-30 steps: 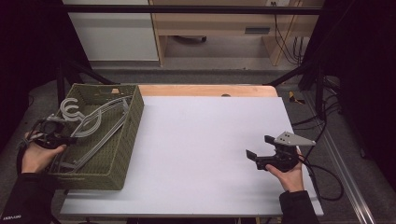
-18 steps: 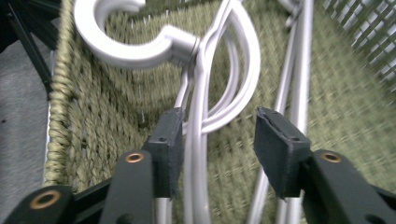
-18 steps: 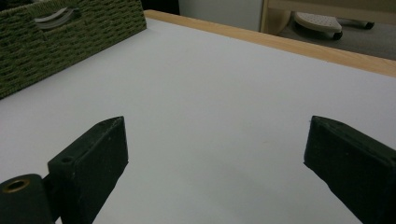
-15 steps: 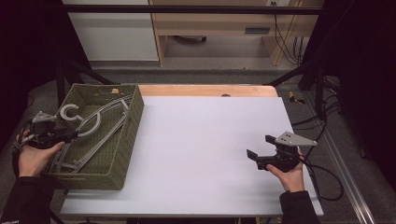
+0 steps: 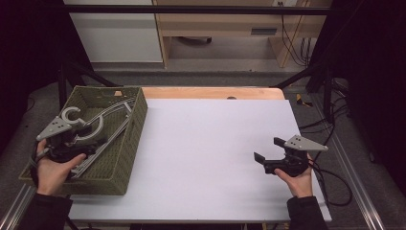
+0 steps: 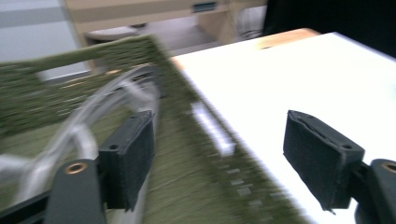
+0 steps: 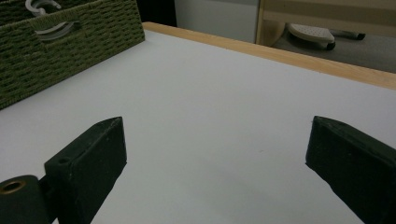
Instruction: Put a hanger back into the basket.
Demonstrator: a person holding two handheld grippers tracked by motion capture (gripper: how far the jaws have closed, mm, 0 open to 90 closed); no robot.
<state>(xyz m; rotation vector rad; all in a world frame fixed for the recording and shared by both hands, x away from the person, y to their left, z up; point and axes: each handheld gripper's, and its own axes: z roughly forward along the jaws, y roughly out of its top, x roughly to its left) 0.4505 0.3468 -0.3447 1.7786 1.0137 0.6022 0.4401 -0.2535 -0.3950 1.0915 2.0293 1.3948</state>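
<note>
The hangers [image 5: 103,125] lie in the basket [image 5: 128,152], a loose pile of pale grey plastic running from its near end to its far right corner, with one hook [image 5: 72,115] curling up near the basket's left wall. The basket is olive green and woven, and stands on the left end of the white surface [image 5: 210,143], partly over that edge.

The left gripper [image 5: 88,142] hangs over the near part of the basket, above the hangers. In the left gripper view its fingers [image 6: 128,158] are spread wide with nothing between them; one finger sits over the hangers [image 6: 88,126] inside the basket, the other beyond the basket's right wall [image 6: 210,140], over the surface. That view is blurred, so whether a finger touches a hanger cannot be told.

The right gripper [image 5: 269,152] is well apart from the basket, near the right end of the surface, held low above it. Its fingers [image 7: 91,158] are also spread wide and empty, pointing across the bare surface toward the basket [image 7: 70,42], where a hanger hook [image 7: 39,5] shows over the rim.
</note>
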